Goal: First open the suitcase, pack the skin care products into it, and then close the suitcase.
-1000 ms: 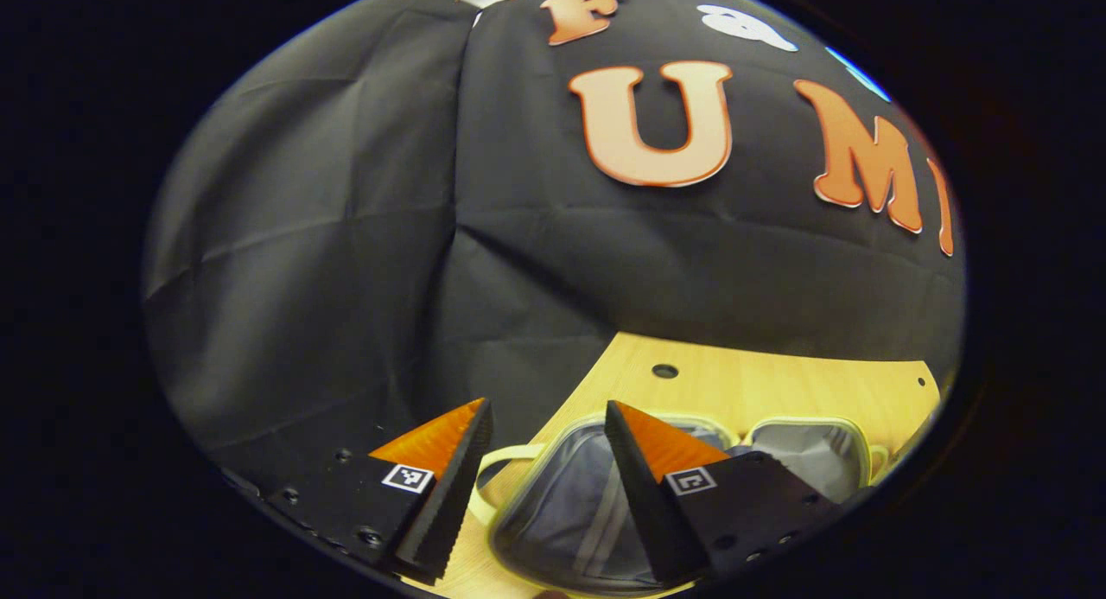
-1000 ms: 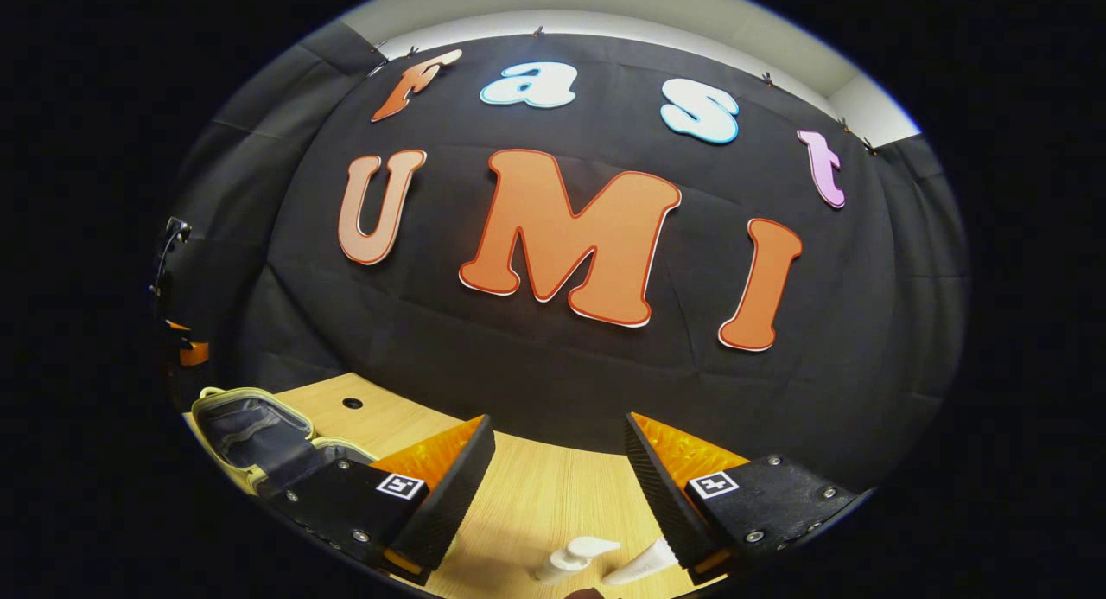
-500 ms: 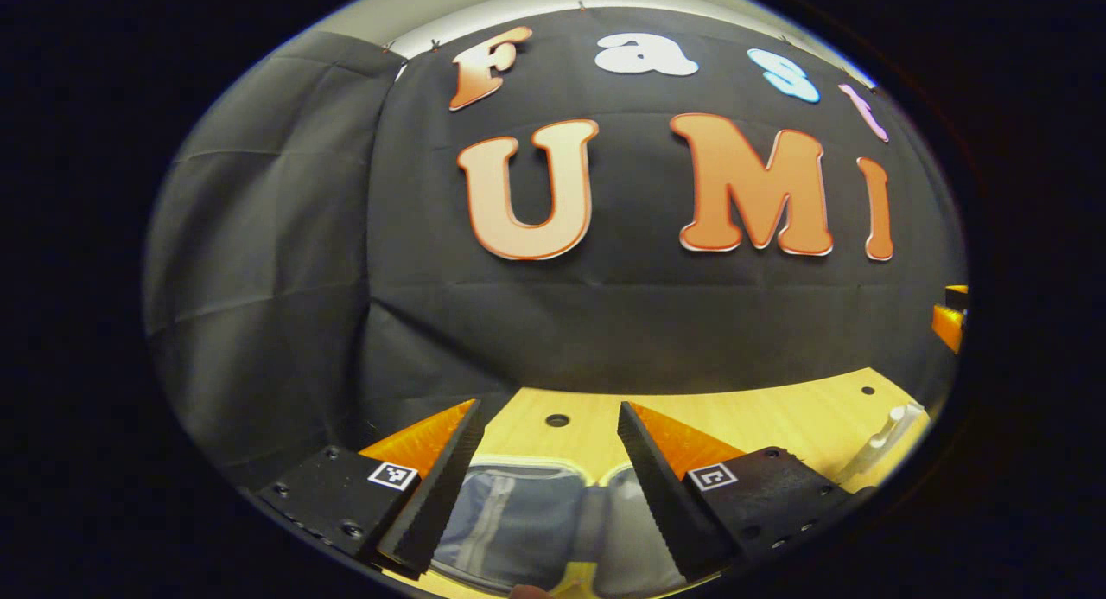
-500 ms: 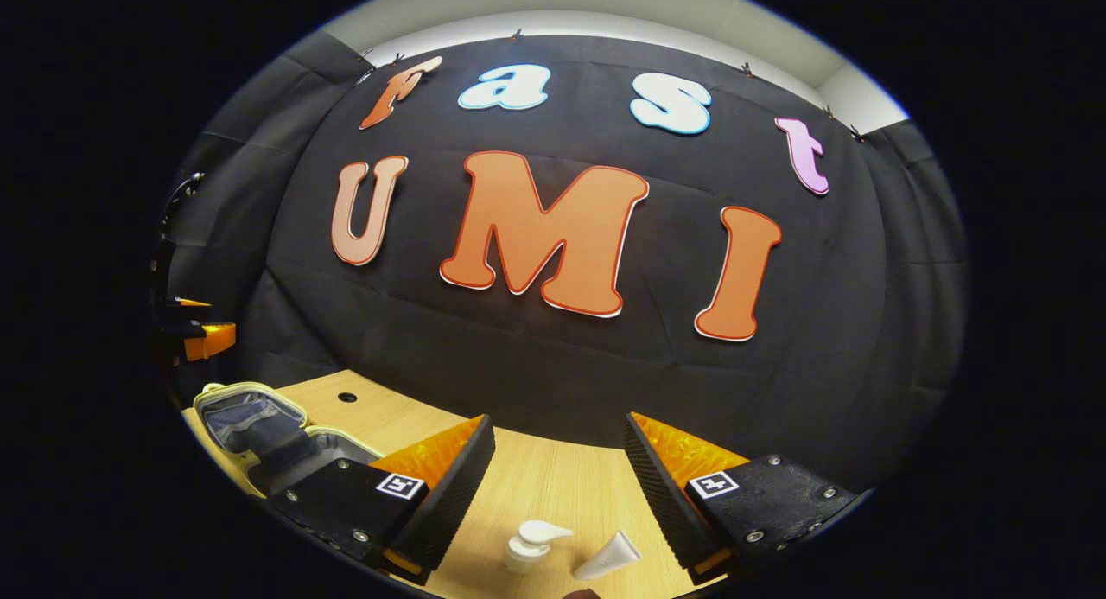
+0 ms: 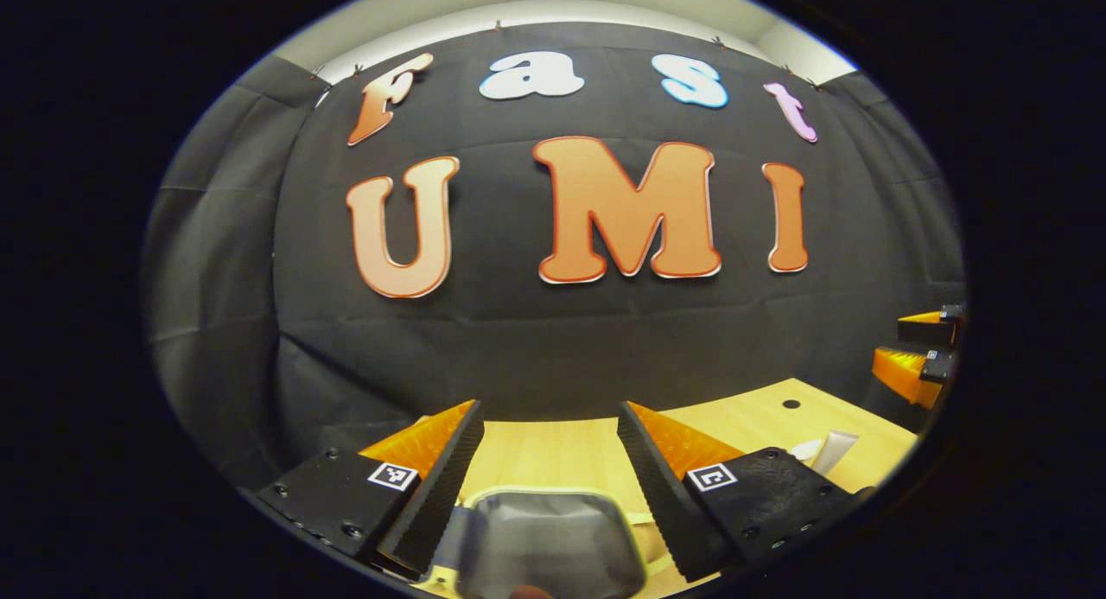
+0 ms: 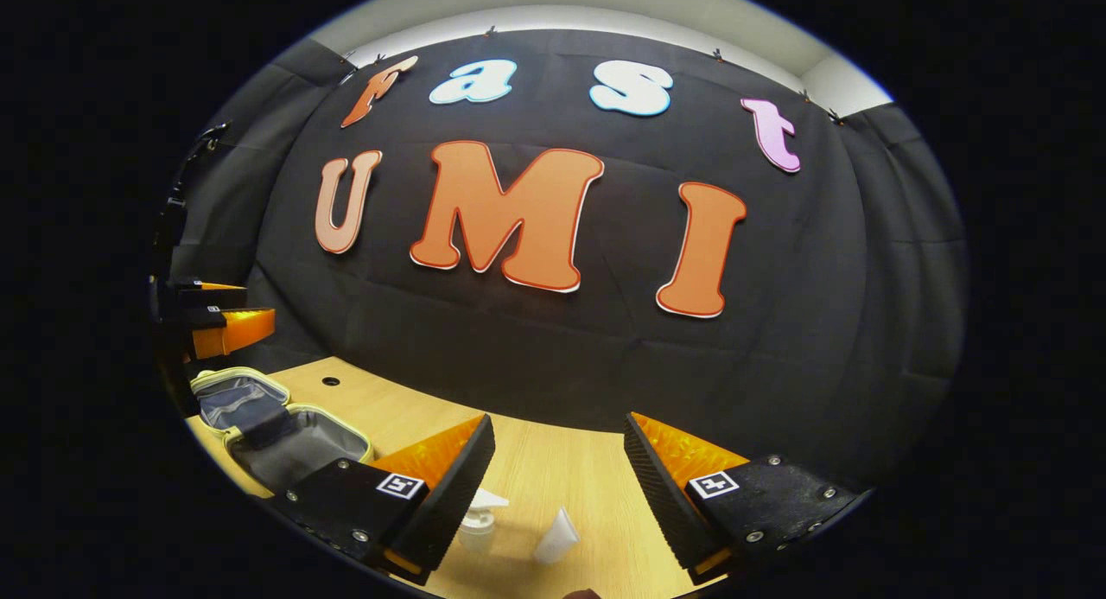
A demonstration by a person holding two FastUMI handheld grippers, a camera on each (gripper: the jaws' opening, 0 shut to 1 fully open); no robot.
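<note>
Suitcase (image 6: pixel 268 426) lies open; two skincare products (image 6: pixel 557 534) beside; both claws (image 6: pixel 557 487) (image 5: pixel 549 482) apart.

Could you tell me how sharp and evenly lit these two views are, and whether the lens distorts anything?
Left gripper view: sharp, fisheye bows the table edge, suitcase shaded. Right gripper view: sharp, evenly lit; pump bottle and tube cast soft shadows.

Each tool (image 5: pixel 546 426) (image 6: pixel 560 439) has two wedge-shaped fingers with ribbed, saw-toothed inner faces. They sit on black blocky mounts studded with small round screws, and every mount carries a small square black-and-white marker.
</note>
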